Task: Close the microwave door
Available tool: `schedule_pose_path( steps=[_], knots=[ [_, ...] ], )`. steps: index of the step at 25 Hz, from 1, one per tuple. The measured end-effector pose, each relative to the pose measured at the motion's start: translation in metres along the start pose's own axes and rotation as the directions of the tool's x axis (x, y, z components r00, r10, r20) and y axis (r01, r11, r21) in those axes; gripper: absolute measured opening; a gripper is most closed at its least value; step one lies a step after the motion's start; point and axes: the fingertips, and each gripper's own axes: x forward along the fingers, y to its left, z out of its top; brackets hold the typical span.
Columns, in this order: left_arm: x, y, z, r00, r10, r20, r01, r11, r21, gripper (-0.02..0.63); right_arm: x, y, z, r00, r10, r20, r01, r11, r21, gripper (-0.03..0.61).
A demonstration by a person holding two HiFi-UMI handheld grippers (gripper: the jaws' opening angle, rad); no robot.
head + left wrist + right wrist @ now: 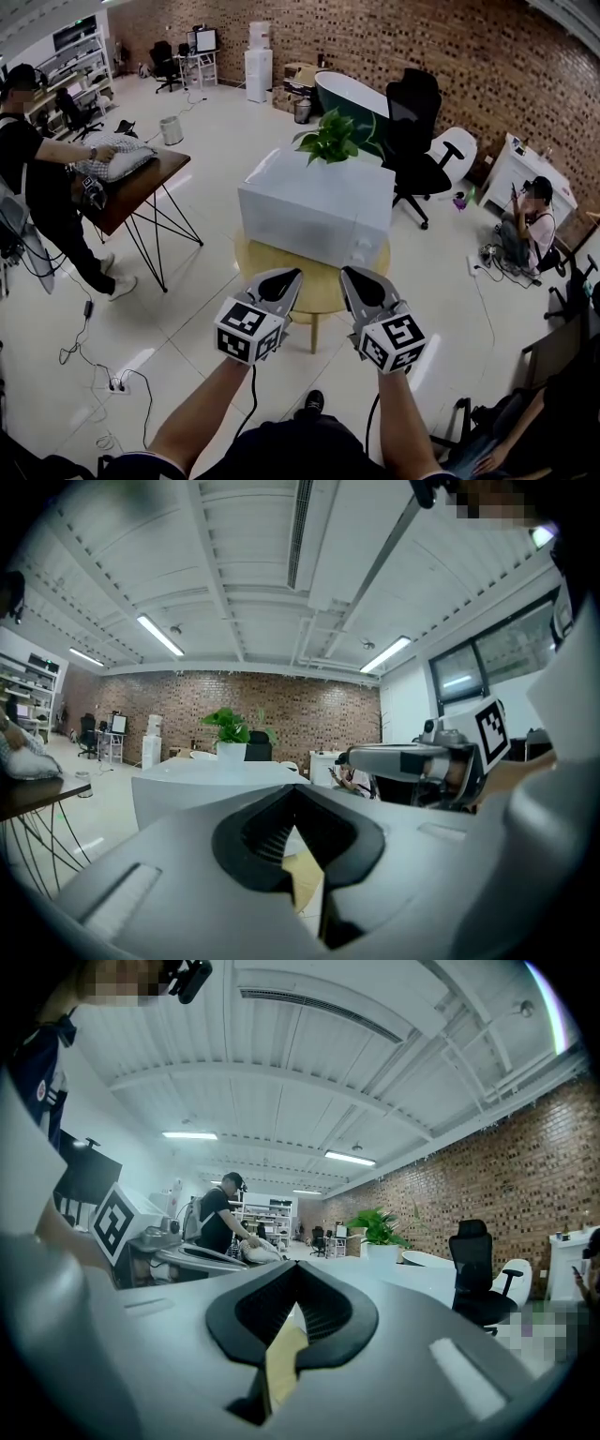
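Head view looks down on a white microwave [323,183] that sits on a small round wooden worktop [323,289] and covers most of it, leaving only the near edge bare. Its door [295,217] faces the person and lies flat and flush with the front, with the control panel at the right end. A leafy potted plant [330,139] rises at the microwave's far edge; whether it stands on top or just behind is not clear.

Both tools are held side by side just short of the worktop's near edge, apart from the microwave and pointing at it. The left tool [291,275] has its jaws brought together at the tips, with nothing between them. The right tool [351,273] is the same, tips meeting and empty.

Left gripper view confirms this: the left tool [293,789] shows its tips touching, with only the hollow between the black pads [246,834] left. Beyond it are the microwave [187,794] and the plant [228,726], and the right tool [394,759] is alongside.

Right gripper view shows the right tool [298,1266] closed in the same way, with the left tool [187,1252] beside it.

Off to the left a person in black [33,178] leans over a dark table [141,187]. A black office chair [417,127] stands behind the microwave, and another person [530,220] sits on the floor at the right.
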Motion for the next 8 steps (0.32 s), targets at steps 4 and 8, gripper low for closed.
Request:
schedule_pose_path(
  steps=[4,8],
  knots=[
    [0.0025,-0.0007,0.0016,1.000,0.001,0.003,-0.001,1.000,0.004,0.011,0.0004,-0.0008,0.0004,1.000,0.007,-0.001,-0.007,1.000,-0.004,0.000],
    [0.0043,-0.0014,0.0015,1.000,-0.004,0.000,0.004,1.000,0.002,0.011,-0.0009,-0.0030,0.0006,1.000,0.001,0.000,-0.001,1.000,-0.001,0.000]
  ],
)
